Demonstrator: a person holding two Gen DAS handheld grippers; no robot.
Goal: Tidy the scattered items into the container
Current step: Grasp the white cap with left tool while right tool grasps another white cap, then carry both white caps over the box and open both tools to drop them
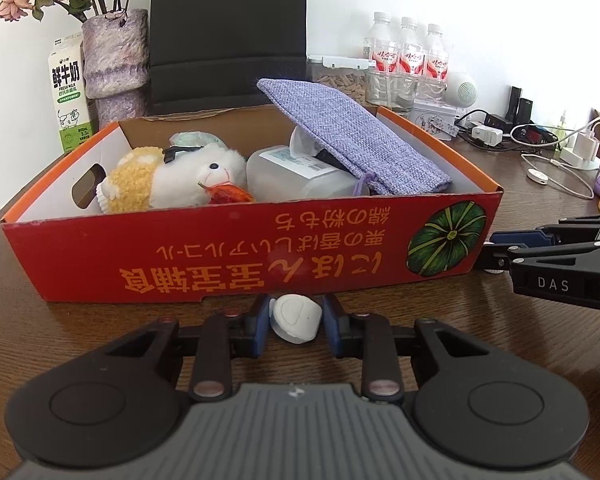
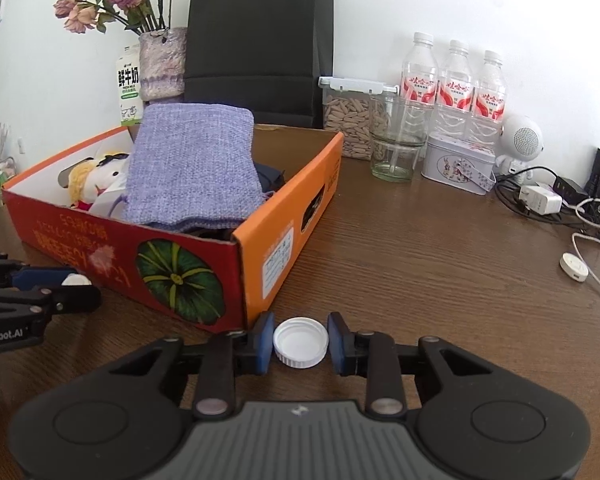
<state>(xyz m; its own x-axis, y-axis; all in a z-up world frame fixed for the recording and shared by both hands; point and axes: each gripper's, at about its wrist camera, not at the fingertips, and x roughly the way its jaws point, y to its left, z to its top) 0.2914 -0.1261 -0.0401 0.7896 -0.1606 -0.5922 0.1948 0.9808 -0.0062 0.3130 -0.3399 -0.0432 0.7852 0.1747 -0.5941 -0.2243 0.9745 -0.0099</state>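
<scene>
Nearest, the left gripper [image 1: 296,322] has its jaws clamped on a small white device [image 1: 297,318] on the worktop [image 1: 100,340]. The right gripper [image 2: 300,342] pinches a white bottle cap [image 2: 300,342], open side up. Beyond both lies the cardboard box [image 1: 236,252], long side across, a purple pouch [image 1: 356,140] tilted inside.
</scene>
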